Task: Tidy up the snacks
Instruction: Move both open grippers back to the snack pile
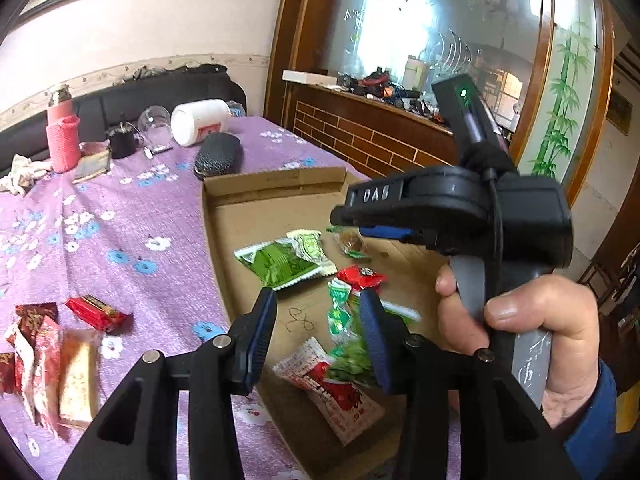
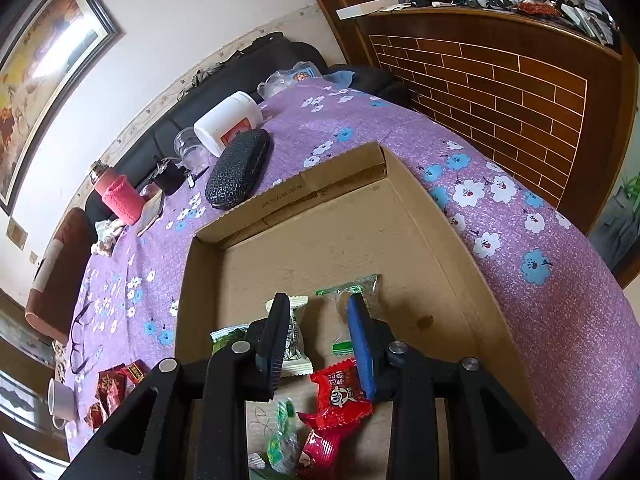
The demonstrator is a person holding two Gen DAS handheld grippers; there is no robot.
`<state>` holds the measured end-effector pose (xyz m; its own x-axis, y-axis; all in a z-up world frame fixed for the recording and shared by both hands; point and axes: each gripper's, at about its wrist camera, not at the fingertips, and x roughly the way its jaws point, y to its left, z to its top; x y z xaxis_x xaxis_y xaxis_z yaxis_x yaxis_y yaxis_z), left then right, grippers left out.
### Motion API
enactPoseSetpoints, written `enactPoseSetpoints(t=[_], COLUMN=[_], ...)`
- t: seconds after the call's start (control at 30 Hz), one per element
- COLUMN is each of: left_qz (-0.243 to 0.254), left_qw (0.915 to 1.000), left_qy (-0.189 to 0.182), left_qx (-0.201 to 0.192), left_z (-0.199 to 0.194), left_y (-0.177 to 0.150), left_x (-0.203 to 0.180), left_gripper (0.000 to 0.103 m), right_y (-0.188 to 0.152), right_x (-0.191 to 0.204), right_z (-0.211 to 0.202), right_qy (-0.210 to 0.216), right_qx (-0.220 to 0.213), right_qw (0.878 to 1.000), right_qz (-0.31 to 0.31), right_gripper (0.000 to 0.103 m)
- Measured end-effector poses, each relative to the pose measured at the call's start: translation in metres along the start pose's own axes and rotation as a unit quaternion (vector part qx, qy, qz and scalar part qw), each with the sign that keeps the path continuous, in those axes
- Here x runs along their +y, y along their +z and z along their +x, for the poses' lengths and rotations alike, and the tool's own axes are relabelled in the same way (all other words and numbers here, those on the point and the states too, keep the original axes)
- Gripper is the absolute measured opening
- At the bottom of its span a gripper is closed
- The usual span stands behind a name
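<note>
I am partway through gathering the snacks into the shallow cardboard box (image 2: 420,216) that sits on the bench (image 1: 132,216) with the purple flowered cloth. Several packets already lie in it: a green packet (image 1: 282,263), a pale cream packet (image 2: 296,344), a clear wrapped sweet (image 2: 352,300) and a red packet (image 2: 340,394). My right hand-held gripper (image 2: 322,344) hangs over the box with its jaws parted and nothing between them; the red packet lies just below its blue finger, and I judge it is not gripped. My left hand-held gripper (image 1: 318,338) also stands open and empty above the near edge of the box, over a small green sweet (image 1: 338,312) and a red-and-white packet (image 1: 340,396). Out on the cloth to the left, a red bar (image 1: 98,312) and a small heap of red and tan packets (image 1: 44,364) are not yet in the box. So I take the step in hand to be a drop-off just finished or a regrip beginning. The next move, as I see it, calls for swinging the left hand-held gripper toward that heap, lowering the open jaws around one packet edge-on, and closing gently, since the wrappers look thin and slippery.
</note>
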<state>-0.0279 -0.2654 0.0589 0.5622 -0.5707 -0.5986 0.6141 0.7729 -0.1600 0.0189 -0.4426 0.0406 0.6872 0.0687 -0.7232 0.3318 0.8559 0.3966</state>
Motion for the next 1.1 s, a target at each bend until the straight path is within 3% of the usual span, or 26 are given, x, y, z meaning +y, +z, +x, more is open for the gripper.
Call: enactPoseSetpoints(t=[0.37,0.67,0.8,0.93,1.0,1.1], left_qz=[0.048,0.038,0.047,0.040,0.031,0.020], left_qw=[0.9977,0.9985,0.9976,0.9970,0.9970,0.9970], left_qy=[0.033,0.025,0.035,0.043,0.045,0.049], left_qx=[-0.034,-0.032,-0.036,-0.051,-0.055,-0.056], left_z=[-0.012,-0.012,-0.011,-0.016,-0.018,-0.018], left_y=[-0.001,0.000,-0.001,0.000,0.001,0.002], left_x=[-0.012,-0.009,-0.013,-0.009,-0.005,-0.001], left_gripper=[0.043,0.043,0.043,0.044,0.044,0.044], right_y=[-0.001,-0.002,-0.005,-0.015,-0.023,-0.034], right_x=[0.006,0.006,0.008,0.005,0.002,-0.010], right_z=[-0.004,-0.008,-0.014,-0.044,-0.061,-0.084], right_qy=[0.008,0.013,-0.022,-0.033,-0.038,-0.049], right_qx=[-0.013,-0.020,-0.054,-0.084,-0.096,-0.093], right_qw=[1.000,1.000,0.998,0.996,0.995,0.994], right_qz=[-0.010,-0.006,-0.011,0.009,0.006,0.019], right_gripper=[0.033,0.033,0.033,0.035,0.042,0.043])
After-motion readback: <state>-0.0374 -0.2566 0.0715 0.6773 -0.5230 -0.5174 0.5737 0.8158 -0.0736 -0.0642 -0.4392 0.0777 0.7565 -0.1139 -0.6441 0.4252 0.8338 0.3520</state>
